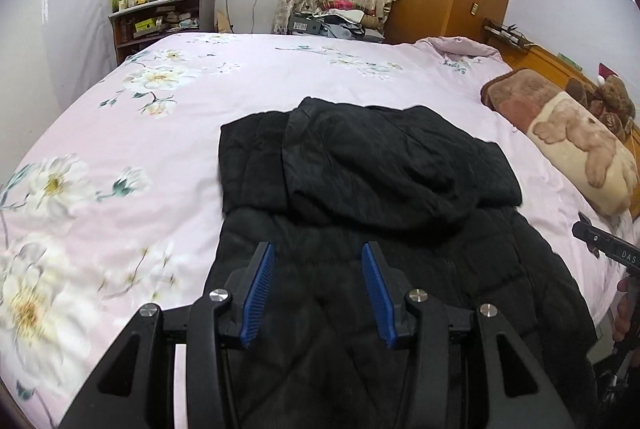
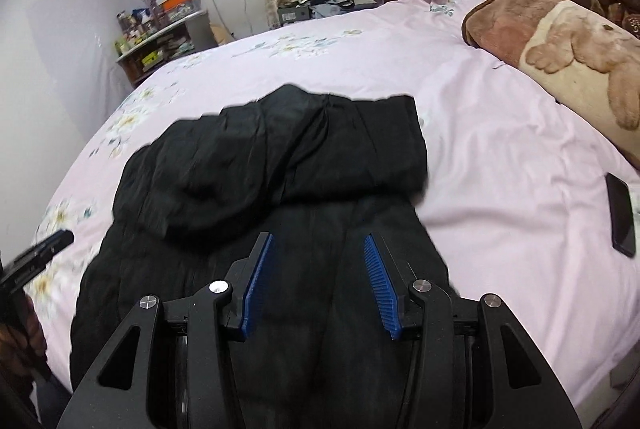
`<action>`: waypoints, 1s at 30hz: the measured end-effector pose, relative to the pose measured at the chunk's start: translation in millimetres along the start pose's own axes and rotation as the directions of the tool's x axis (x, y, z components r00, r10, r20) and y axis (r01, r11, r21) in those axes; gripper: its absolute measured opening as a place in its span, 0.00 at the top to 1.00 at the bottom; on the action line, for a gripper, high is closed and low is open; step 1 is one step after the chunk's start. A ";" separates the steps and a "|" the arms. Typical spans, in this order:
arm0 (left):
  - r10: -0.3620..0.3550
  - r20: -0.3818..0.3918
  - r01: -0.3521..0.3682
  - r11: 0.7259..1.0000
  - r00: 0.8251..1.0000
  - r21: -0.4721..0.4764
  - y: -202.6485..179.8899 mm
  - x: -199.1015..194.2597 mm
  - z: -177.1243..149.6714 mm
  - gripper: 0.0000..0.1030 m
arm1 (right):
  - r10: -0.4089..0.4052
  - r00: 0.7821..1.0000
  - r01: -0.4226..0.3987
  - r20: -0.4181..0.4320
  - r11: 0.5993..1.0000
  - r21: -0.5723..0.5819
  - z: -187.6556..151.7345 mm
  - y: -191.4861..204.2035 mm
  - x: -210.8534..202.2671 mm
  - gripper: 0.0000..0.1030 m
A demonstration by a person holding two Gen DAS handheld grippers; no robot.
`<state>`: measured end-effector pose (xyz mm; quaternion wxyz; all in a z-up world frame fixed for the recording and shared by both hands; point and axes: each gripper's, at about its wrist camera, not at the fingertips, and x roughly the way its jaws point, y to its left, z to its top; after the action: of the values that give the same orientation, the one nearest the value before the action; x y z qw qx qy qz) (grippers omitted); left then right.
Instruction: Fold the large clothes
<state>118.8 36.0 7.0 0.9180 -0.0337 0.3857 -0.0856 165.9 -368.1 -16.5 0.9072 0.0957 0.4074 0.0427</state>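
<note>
Black quilted coat (image 1: 360, 189) — top folded over

The left tool (image 1: 318, 253) has its blue pads (image 1: 256, 299) spread wide, gripping nothing; the right tool (image 2: 319, 245) is likewise spread and empty, level beside it.

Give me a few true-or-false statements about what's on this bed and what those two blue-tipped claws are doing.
1. The black coat lies on a pink floral bedspread. True.
2. The left gripper is clamped on the coat. False: its jaws stand open, holding nothing.
3. The right gripper is open too. True.
4. A dark phone lies on the coat. False: it lies on the bedspread, apart from the coat, to its right.
5. The coat is spread fully flat. False: its far part is already folded back over itself.
</note>
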 end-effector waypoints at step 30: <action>0.097 -0.125 -0.109 0.990 0.987 -0.091 50.7 -43.7 -109.1 0.44 | -0.039 0.994 0.048 -0.106 0.995 0.083 -84.0 -59.5 -32.1 0.44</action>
<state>17.5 94.2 -45.2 0.8936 -0.0533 0.4452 -0.0207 81.8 -419.6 -59.9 0.8805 0.1231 0.4577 0.0103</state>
